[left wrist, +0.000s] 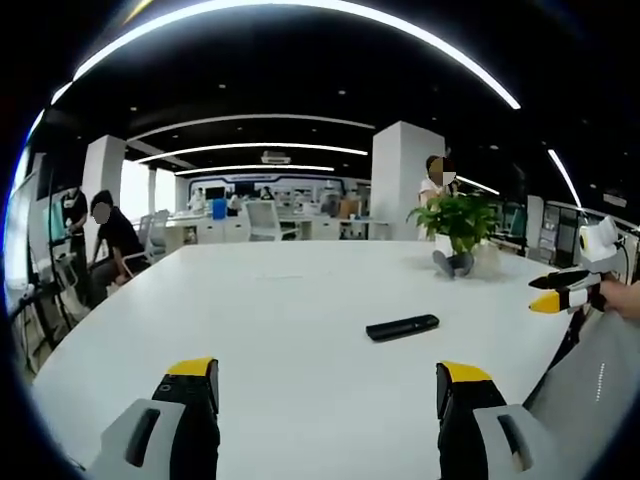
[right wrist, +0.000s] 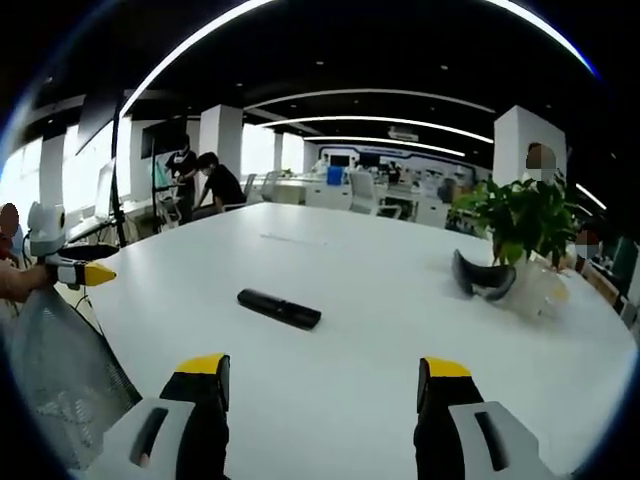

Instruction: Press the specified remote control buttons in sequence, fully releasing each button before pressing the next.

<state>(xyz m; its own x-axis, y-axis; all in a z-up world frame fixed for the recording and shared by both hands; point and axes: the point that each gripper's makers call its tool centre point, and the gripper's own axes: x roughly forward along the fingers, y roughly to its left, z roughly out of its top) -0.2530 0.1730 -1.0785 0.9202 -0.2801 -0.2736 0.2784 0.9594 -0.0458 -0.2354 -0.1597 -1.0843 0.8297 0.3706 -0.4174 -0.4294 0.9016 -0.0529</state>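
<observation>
yellow-tipped jaws of the left hand-held gripper rise closest in the left gripper view, spread wide apart w/ nothing between them, so released. they hover over the near edge of the white counter. remote control lies flat on the counter ahead and a bit to the right, well apart from the jaws, untouched. probably left in the open middle so it stays visible to both cams. further back near the far right edge sits a potted plant w/ a dark curved object at its base; can't tell what that is. right hand-held gripper comes in from the right over the counter edge, held by a hand; from this angle its tips look near together, can't be sure. grey mesh chair back at lower right. people in the office bkgd.

right gripper view: own jaws wide apart, nothing held, released, hovering over the near edge. remote control lies ahead-left, long side angled across the counter, well apart from the jaws. potted plant and dark curved object toward the far right edge. left hand-held gripper shows at the left edge.

judgement: no button pressed yet; both grippers held back, prob. a start pose before the approach.
</observation>
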